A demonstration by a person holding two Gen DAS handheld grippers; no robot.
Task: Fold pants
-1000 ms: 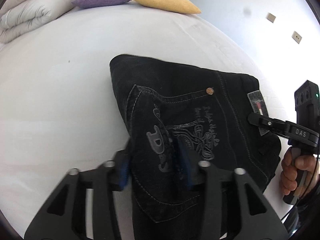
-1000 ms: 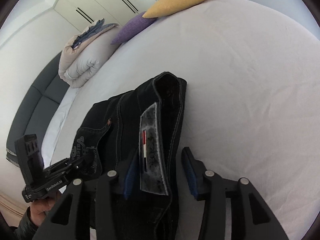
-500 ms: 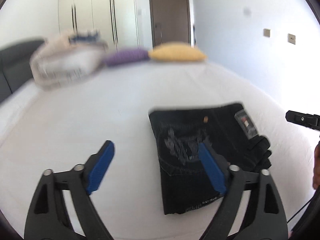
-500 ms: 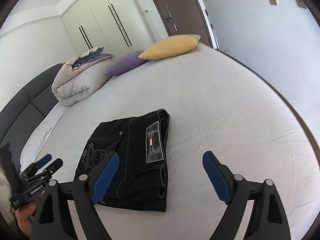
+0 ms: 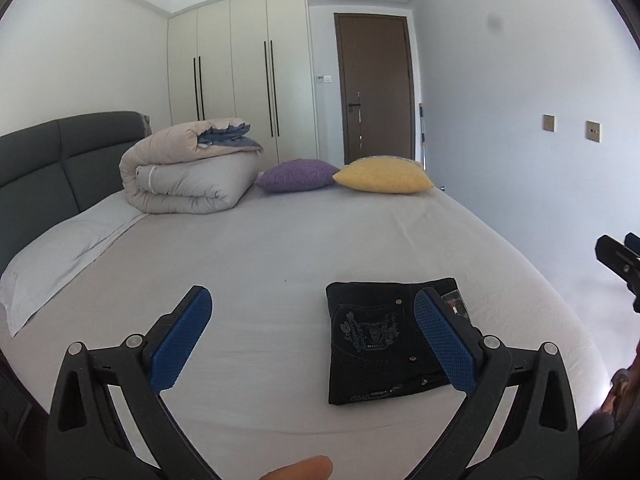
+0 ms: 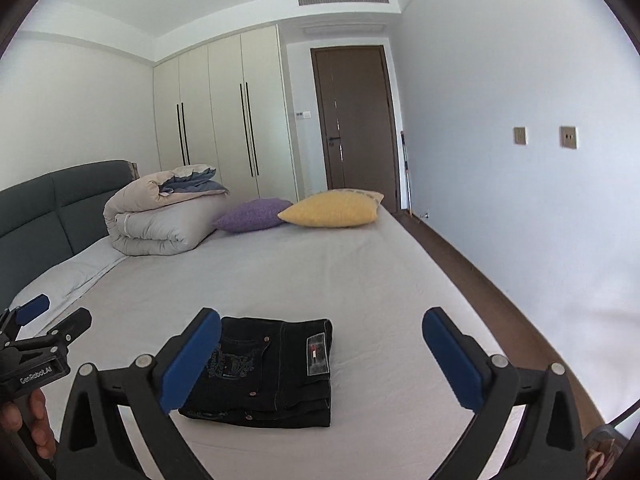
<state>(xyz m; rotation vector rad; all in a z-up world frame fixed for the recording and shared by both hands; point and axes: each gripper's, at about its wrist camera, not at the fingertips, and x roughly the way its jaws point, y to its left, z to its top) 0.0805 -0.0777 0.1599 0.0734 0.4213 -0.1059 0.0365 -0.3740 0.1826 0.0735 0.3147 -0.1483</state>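
The black pants lie folded into a compact rectangle near the front edge of the white bed, back pocket and label facing up. They also show in the right wrist view. My left gripper is open and empty, raised and pulled back from the bed, left of the pants. My right gripper is open and empty, raised above and behind the pants. Each gripper shows at the edge of the other's view: the right, the left.
A rolled beige duvet, a purple cushion and a yellow cushion lie at the bed's far end. A dark headboard is at the left. Wardrobe, brown door and right wall stand beyond.
Both grippers have opened, let go of the folded pants and pulled up and back from the bed. The pants stay flat where they were laid.
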